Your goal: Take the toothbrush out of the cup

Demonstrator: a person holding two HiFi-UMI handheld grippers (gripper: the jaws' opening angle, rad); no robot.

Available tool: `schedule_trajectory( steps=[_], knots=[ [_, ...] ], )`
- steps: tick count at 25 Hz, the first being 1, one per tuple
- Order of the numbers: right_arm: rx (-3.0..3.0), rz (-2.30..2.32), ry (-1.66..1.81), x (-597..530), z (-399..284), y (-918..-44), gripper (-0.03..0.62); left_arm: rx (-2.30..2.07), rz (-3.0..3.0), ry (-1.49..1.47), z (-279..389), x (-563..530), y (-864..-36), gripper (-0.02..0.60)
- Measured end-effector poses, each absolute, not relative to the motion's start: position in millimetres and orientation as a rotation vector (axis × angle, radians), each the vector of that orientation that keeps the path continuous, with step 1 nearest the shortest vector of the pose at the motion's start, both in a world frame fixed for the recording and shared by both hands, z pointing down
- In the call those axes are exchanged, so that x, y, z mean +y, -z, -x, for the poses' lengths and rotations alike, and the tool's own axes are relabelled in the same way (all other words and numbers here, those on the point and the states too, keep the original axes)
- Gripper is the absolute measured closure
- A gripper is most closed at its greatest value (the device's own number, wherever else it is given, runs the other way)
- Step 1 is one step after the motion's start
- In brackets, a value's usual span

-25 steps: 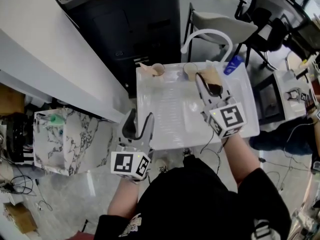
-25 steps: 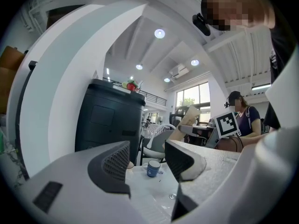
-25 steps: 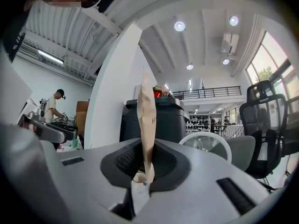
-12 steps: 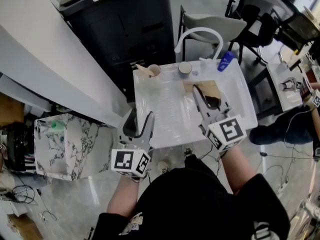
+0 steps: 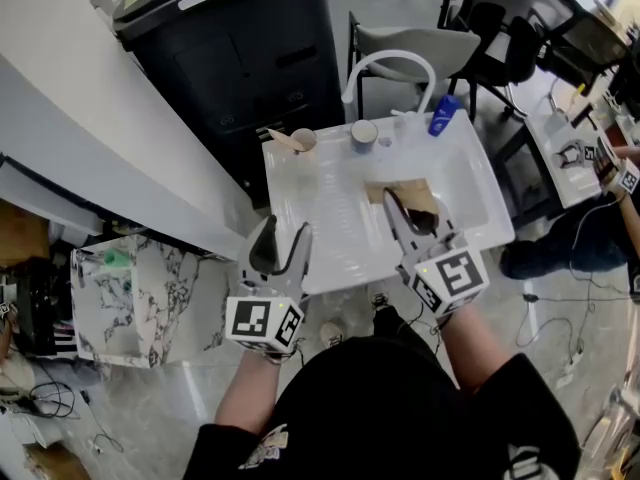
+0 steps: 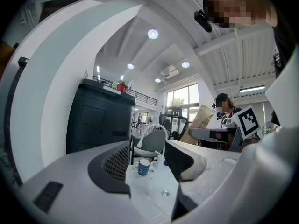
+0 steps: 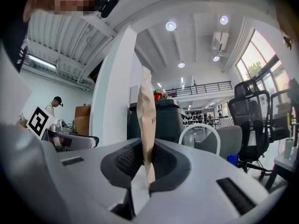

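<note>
The white sink counter (image 5: 330, 243) fills the middle. Your left claw (image 5: 283, 230) hovers wide and empty at its front left edge. Your right claw (image 5: 408, 208) pinches the brown toothbrush packet (image 7: 146, 120) over the counter's middle, clear of the cup (image 5: 365, 134) at the back edge by the faucet (image 5: 388, 58). A second cup (image 5: 304, 140) in the back left corner holds another packet (image 5: 284, 138).

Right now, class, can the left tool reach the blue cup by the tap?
Probably yes: the left tool is open and empty, and bare white sink lies between it and the blue cup.
</note>
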State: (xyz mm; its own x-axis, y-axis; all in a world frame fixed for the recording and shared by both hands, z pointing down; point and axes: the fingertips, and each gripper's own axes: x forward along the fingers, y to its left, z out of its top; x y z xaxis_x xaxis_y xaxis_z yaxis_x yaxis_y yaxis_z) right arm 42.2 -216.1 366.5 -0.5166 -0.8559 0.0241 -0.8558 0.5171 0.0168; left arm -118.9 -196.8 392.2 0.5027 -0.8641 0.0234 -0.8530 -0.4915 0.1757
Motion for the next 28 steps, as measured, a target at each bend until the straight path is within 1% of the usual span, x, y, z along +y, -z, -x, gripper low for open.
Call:
schedule_trajectory(
  steps=[15,23,28],
  knots=[
    [-2.703,-1.516,-0.001,-229,-39,-371,0.562,-1.519,-2.526,0.074,129,-219,-412,0.362],
    [-2.686,-1.519,-0.028,-243,-56,-376,0.562,-1.573,-2.479,0.115,132,-266,-412,0.362],
    [-2.676,-1.504,-0.049,-259,-60,-384,0.562,-1.594,-2.39,0.131,138,-308,-430,0.362]
  ],
)
